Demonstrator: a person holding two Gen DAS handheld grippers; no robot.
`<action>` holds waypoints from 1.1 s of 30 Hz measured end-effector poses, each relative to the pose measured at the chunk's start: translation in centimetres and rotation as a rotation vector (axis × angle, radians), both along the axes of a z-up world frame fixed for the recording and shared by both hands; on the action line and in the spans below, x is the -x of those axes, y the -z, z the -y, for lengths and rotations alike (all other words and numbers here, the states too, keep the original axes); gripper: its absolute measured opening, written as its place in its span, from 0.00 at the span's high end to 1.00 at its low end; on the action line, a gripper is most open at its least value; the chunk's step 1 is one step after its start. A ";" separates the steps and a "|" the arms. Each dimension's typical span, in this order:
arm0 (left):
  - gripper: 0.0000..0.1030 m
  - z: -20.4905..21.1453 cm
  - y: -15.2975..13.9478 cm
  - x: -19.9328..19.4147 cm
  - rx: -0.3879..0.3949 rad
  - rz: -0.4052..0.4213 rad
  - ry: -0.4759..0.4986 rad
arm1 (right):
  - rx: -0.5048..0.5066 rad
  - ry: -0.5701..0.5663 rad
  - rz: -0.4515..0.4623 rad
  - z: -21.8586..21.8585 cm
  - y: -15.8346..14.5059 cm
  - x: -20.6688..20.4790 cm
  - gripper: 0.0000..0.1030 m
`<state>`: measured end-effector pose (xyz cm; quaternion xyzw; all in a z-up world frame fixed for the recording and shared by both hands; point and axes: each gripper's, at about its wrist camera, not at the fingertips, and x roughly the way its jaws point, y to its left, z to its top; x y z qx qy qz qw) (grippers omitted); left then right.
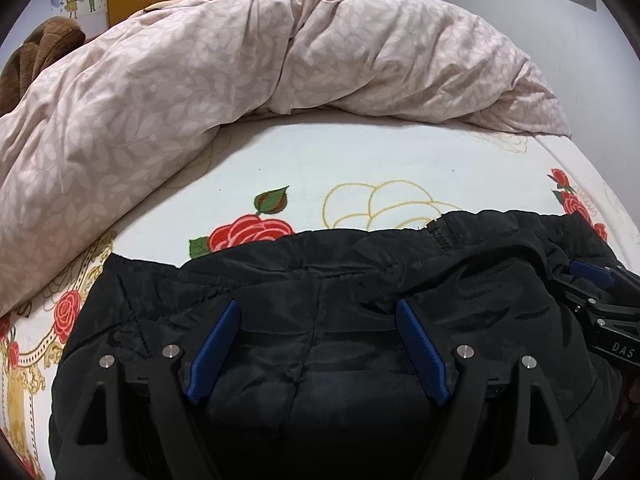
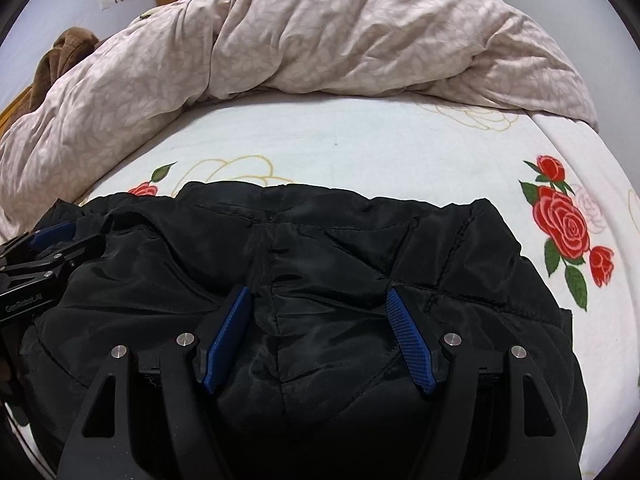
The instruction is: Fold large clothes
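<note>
On the rose-print bedsheet (image 1: pixel 360 160) the black padded jacket (image 1: pixel 320 320) lay bunched in a thick pile near the front edge. Left gripper (image 1: pixel 318 354) and right gripper (image 2: pixel 318 338) hovered side by side over it, fingers spread apart, holding nothing. Risk as judged: slick, puffy fabric could slip from a shallow pinch, or one layer alone might lift, undoing the fold; heaped quilt (image 1: pixel 240 80) crowded the far side.

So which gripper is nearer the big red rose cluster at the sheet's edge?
Right. The right gripper hovers over the black jacket beside the rose cluster; the left gripper sits farther over.
</note>
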<state>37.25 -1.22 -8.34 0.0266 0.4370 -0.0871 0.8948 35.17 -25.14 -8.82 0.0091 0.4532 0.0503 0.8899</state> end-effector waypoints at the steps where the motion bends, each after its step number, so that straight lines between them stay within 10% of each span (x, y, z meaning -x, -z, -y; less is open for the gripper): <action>1: 0.20 0.2 0.1 -0.1 -0.003 0.004 0.004 | 0.000 0.001 0.005 0.1 0.1 0.0 0.33; 18: 0.19 -5.9 -3.4 2.0 0.020 0.090 -0.040 | 0.001 0.130 0.108 4.2 -5.4 2.2 0.33; 25: 0.19 -11.9 0.8 0.6 0.106 -0.021 -0.153 | 0.026 0.205 -0.031 8.1 -0.9 1.1 0.35; 33: 0.20 -13.5 -3.2 4.3 0.136 0.063 -0.148 | -0.030 0.188 0.061 8.8 -6.0 5.5 0.35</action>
